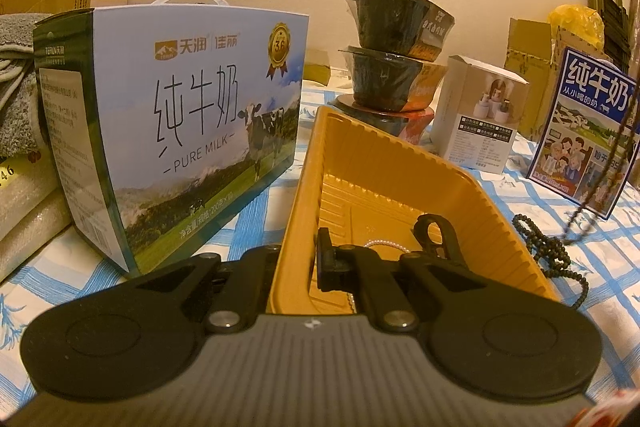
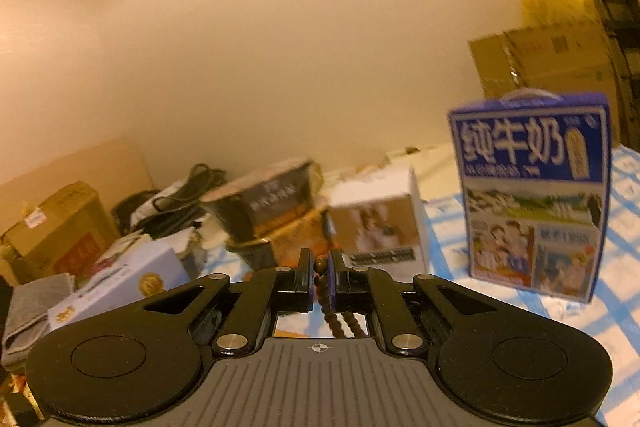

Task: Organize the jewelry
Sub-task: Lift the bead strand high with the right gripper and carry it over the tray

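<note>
Right wrist view shows the right tongs [image 2: 320,269] clenched on a dark wooden bead string [image 2: 322,283] lifted off the checked surface [image 1: 248,211], next needing lowering into the yellow plastic tray [image 1: 360,163] whose near edge the left tongs [image 1: 298,259] pinch

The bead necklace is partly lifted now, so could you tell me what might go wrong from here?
1. The right gripper pinches only one spot of the dark bead necklace; much of it lies piled on the tablecloth and could snag or slip free.
2. The left gripper clamps only the yellow tray's wall, so the tray may tip, spilling the pearl strand.
</note>
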`<state>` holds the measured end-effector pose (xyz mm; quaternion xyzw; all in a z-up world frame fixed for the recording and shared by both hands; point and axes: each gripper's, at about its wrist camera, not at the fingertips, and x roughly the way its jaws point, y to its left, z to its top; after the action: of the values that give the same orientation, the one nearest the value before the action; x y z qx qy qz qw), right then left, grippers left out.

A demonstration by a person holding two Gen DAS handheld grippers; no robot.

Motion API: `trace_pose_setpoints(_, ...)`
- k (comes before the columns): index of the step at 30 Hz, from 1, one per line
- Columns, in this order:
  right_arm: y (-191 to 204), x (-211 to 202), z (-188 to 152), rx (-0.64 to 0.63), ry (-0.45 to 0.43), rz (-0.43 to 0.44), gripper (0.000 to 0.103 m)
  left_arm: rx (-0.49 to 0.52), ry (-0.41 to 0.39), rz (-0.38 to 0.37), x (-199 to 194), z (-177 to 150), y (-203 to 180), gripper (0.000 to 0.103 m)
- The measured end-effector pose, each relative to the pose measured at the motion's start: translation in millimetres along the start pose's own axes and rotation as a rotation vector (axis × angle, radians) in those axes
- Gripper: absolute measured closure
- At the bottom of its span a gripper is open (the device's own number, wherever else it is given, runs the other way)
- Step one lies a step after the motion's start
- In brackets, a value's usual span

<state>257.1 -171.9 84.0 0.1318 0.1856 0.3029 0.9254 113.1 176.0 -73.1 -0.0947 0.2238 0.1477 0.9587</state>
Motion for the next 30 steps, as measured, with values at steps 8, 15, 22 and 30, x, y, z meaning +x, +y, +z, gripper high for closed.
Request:
trace_pose_setpoints(8, 32.7, -10.6, 14.4, -0.018, -0.008, 0.128, 0.096, -0.004, -0.003, -0.005, -2.9, 2.2, -1.5, 0.098)
trace_pose_setpoints(15, 62.3, -6.9, 9.4, -0.022, 0.018, 0.235, 0.096, -0.010, -0.003, -0.008, -2.7, 2.8, -1.1, 0.098)
trace_pose_setpoints(22, 83.8, 21.8, -9.3, 0.000, 0.096, 0.299, 0.096, -0.012, -0.006, -0.011, -2.6, 3.7, -1.7, 0.098)
trace_pose_setpoints(30, 102.6, 51.9, -27.4, -0.002, 0.165, 0.311, 0.096, -0.016, -0.006, -0.013, -3.0, 3.5, -1.8, 0.098)
